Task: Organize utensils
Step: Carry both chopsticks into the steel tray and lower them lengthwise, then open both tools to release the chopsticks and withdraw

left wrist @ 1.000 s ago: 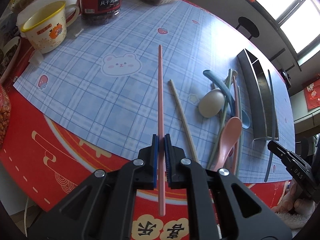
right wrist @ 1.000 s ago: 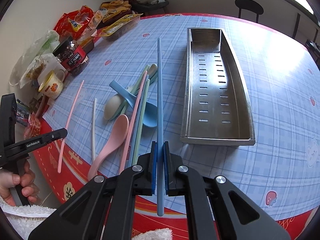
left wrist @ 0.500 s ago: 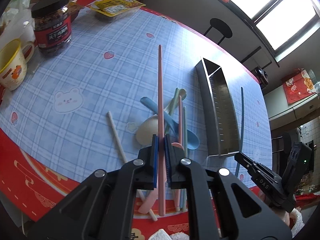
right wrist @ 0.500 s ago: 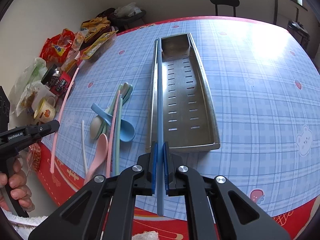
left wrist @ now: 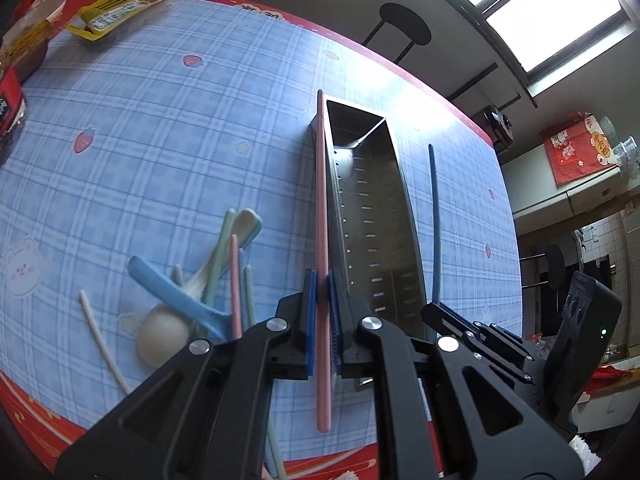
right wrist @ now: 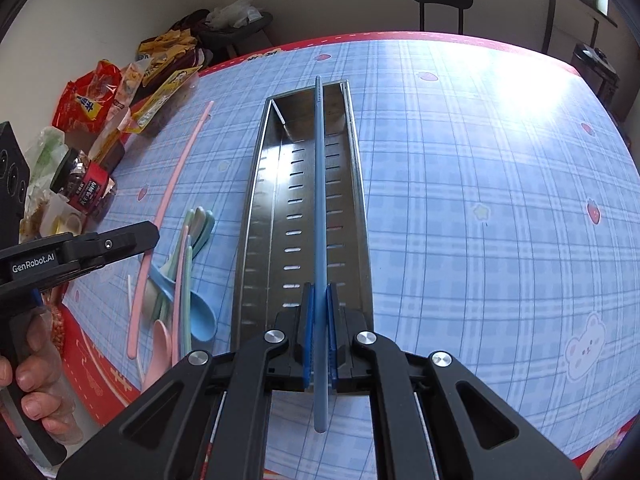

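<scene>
My left gripper (left wrist: 322, 292) is shut on a pink chopstick (left wrist: 322, 200), held lengthwise above the left rim of the long steel slotted tray (left wrist: 376, 224). My right gripper (right wrist: 319, 304) is shut on a blue chopstick (right wrist: 319, 184), held lengthwise over the inside of the tray (right wrist: 280, 208). The blue chopstick also shows in the left wrist view (left wrist: 435, 220), the pink one in the right wrist view (right wrist: 168, 208). Left of the tray lies a pile of spoons and chopsticks (left wrist: 208, 292), also in the right wrist view (right wrist: 180, 280).
A white chopstick (left wrist: 100, 340) lies apart, left of the pile. Snack packets (right wrist: 120, 92), a jar (right wrist: 86, 184) and a cup stand along the table's left edge. A stool (right wrist: 440, 0) stands beyond the far edge. The right half of the blue checked cloth (right wrist: 500, 200) is bare.
Both grippers have swung right toward the tray with their chopsticks. The blue chopstick went from over the tray's left rim to over its inside; the pink one now lines up with the left rim.
</scene>
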A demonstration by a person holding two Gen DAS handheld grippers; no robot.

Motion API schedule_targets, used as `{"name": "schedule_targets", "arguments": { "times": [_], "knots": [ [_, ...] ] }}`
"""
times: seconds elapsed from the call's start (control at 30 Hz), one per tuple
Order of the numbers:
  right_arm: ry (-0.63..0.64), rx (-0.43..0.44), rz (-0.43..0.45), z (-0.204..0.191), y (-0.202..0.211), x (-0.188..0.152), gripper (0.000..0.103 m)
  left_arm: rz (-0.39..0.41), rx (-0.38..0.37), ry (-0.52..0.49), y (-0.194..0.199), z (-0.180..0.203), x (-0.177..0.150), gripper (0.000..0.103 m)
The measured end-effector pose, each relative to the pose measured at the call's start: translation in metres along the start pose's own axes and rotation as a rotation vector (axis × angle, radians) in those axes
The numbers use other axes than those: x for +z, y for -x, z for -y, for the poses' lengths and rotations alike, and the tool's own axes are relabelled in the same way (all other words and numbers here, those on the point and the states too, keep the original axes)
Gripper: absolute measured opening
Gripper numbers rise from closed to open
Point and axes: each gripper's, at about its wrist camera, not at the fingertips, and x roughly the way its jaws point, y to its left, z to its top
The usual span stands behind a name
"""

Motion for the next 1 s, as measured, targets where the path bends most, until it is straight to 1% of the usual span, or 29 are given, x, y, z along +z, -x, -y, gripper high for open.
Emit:
{"name": "schedule_targets", "arguments": {
  "times": [0.2, 0.4, 0.6, 0.67, 0.83, 0.87, 0.9, 0.93, 0.97, 1.0],
  "knots": [
    [0.013, -0.022, -0.038, 0.005, -0.017, 0.025, 0.007, -0.041, -0.039, 0.041, -0.034, 0.010, 0.022, 0.011],
    [0.017, -0.030, -0.071, 0.005, -0.030, 0.032, 0.007, -0.086, -0.064, 0.098, -0.057, 0.014, 0.034, 0.011],
    [-0.011, -0.028, -0.094, 0.008, -0.037, 0.034, 0.007, -0.101, -0.044, 0.109, -0.073, 0.019, 0.037, 0.011],
    [-0.009, -0.031, -0.099, 0.008, -0.040, 0.035, 0.007, -0.106, -0.040, 0.118, -0.078, 0.019, 0.039, 0.011],
    [0.015, -0.053, -0.092, 0.004, -0.040, 0.037, 0.007, -0.123, -0.039, 0.103, -0.086, 0.024, 0.043, 0.010],
    [0.015, -0.056, -0.089, 0.003, -0.039, 0.038, 0.009, -0.125, -0.043, 0.106, -0.087, 0.025, 0.044, 0.011],
    [0.013, -0.053, -0.082, 0.002, -0.037, 0.039, 0.012, -0.125, -0.051, 0.110, -0.086, 0.025, 0.046, 0.013],
    [0.008, -0.044, -0.074, 0.001, -0.034, 0.039, 0.015, -0.120, -0.055, 0.109, -0.085, 0.026, 0.047, 0.017],
    [0.005, -0.037, -0.063, 0.000, -0.030, 0.039, 0.027, -0.110, -0.054, 0.100, -0.082, 0.027, 0.049, 0.021],
    [0.008, -0.047, -0.046, -0.001, -0.025, 0.039, 0.040, -0.097, -0.054, 0.089, -0.077, 0.028, 0.052, 0.023]
  ]
}}
